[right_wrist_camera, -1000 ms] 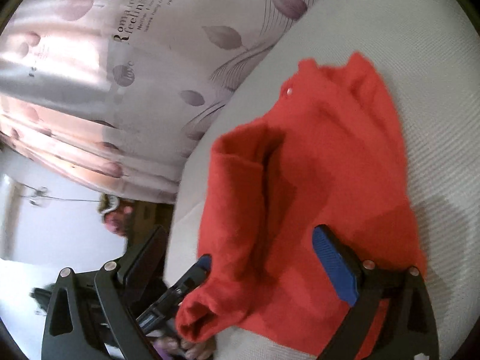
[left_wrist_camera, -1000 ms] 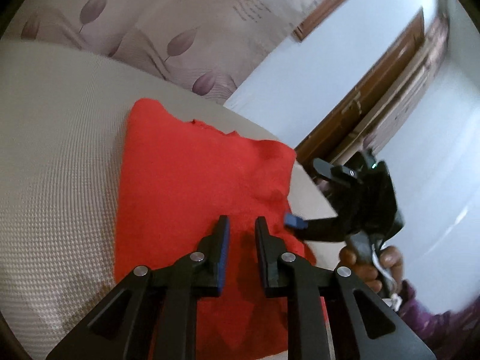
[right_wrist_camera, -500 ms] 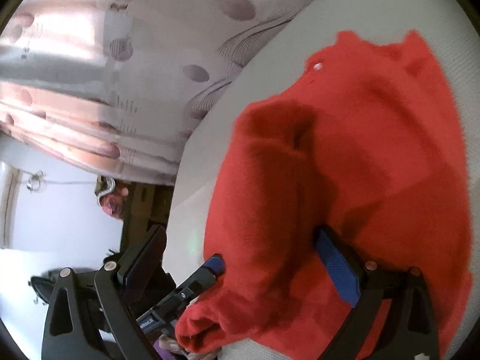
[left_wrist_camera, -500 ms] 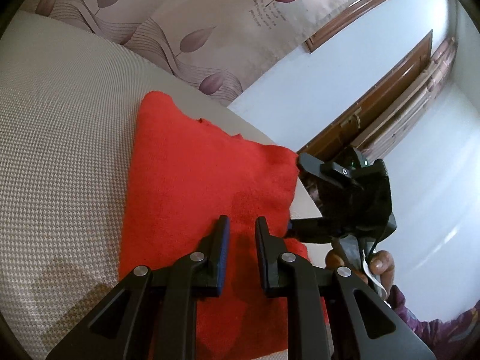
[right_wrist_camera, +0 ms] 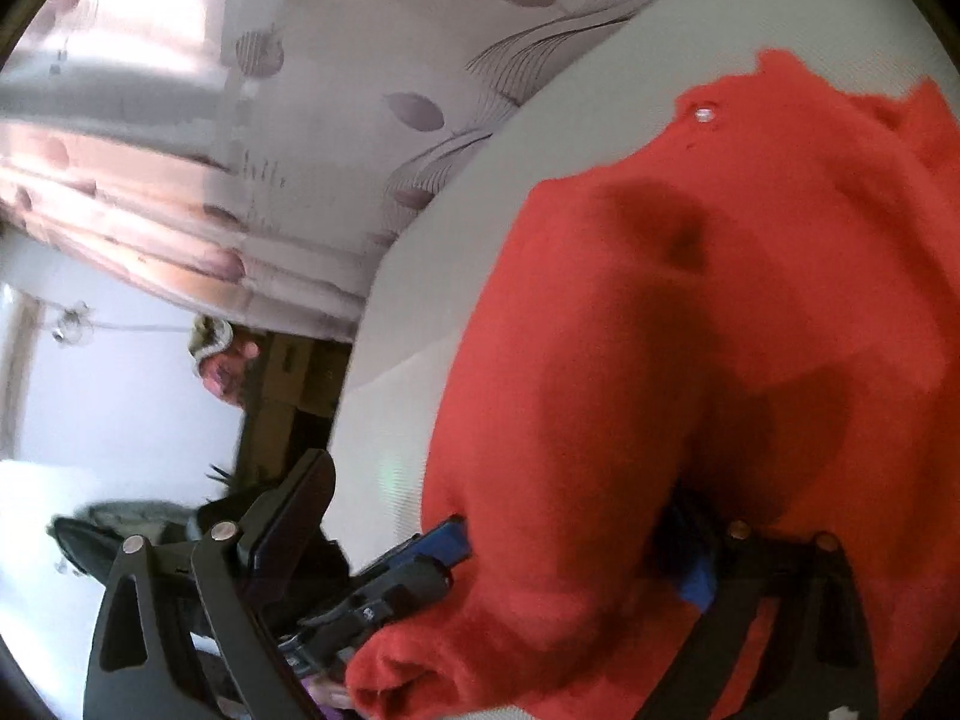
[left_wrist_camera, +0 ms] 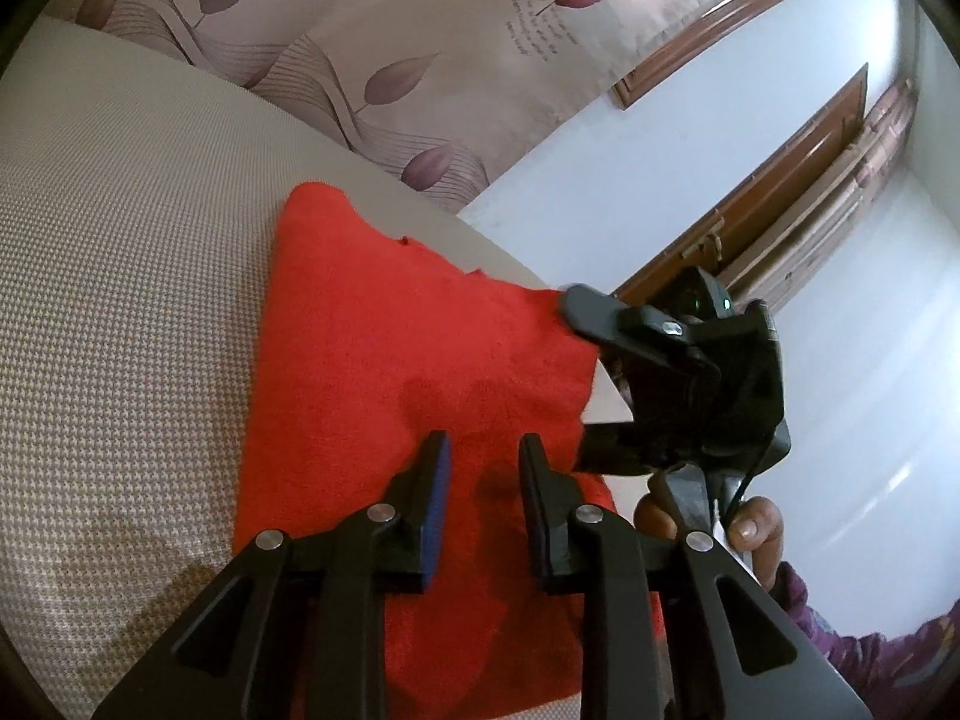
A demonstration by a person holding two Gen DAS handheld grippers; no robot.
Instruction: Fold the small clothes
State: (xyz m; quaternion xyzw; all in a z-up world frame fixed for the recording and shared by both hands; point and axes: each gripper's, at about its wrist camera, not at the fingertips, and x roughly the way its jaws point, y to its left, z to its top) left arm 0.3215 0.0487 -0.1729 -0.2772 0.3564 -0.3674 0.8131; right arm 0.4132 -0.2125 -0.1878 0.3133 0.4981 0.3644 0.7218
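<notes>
A small red knit garment (left_wrist_camera: 414, 354) lies on a beige woven surface (left_wrist_camera: 120, 276). My left gripper (left_wrist_camera: 480, 462) hovers low over its near part, fingers a little apart and holding nothing. My right gripper (left_wrist_camera: 576, 378) shows at the garment's right edge, jaws wide, one finger over the cloth's far corner and one at its near edge. In the right wrist view the garment (right_wrist_camera: 750, 312) fills the frame and bulges between my right gripper's wide fingers (right_wrist_camera: 492, 528); a white snap shows near its top. The left gripper's blue-padded finger (right_wrist_camera: 444, 540) lies at the cloth's left edge.
A leaf-patterned curtain (left_wrist_camera: 420, 48) hangs behind the surface. A pale wall and a brown wooden door frame (left_wrist_camera: 780, 180) are at the right. The person's hand (left_wrist_camera: 744, 516) holds the right gripper's handle. The surface's far edge curves close behind the garment.
The right gripper has pushed further over the garment's right edge, and the cloth now bulges between its fingers. The left gripper has stayed over the near part, jaws unchanged.
</notes>
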